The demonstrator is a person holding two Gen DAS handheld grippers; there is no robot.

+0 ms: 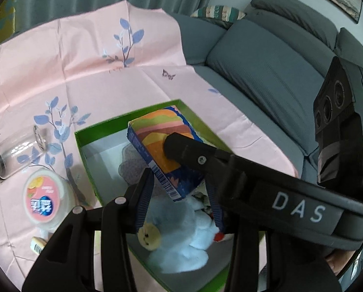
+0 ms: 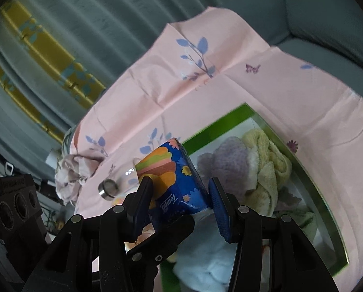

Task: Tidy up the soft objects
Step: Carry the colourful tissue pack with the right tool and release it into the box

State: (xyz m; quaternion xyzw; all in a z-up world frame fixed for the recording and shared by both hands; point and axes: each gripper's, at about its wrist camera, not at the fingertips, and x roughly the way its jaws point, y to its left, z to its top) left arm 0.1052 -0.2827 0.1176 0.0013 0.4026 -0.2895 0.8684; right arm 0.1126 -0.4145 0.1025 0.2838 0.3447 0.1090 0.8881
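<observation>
Right tongs [image 2: 180, 198] clamp tissue pack [image 2: 174, 172] above green box [image 2: 215, 126].

In the left wrist view, the left gripper [image 1: 179, 194] straddles a blue cardboard tissue pack with orange and pink stripes [image 1: 164, 155], which tilts above a green-rimmed open box [image 1: 84, 146] on a pink floral cloth [image 1: 84, 68]. The black right gripper [image 1: 181, 148] presses on the pack's top face. A pale blue plush toy [image 1: 181, 238] lies inside the box; a clear glass bottle [image 1: 15, 155] and a round pink-lidded tub [image 1: 43, 199] lie beside it.
</observation>
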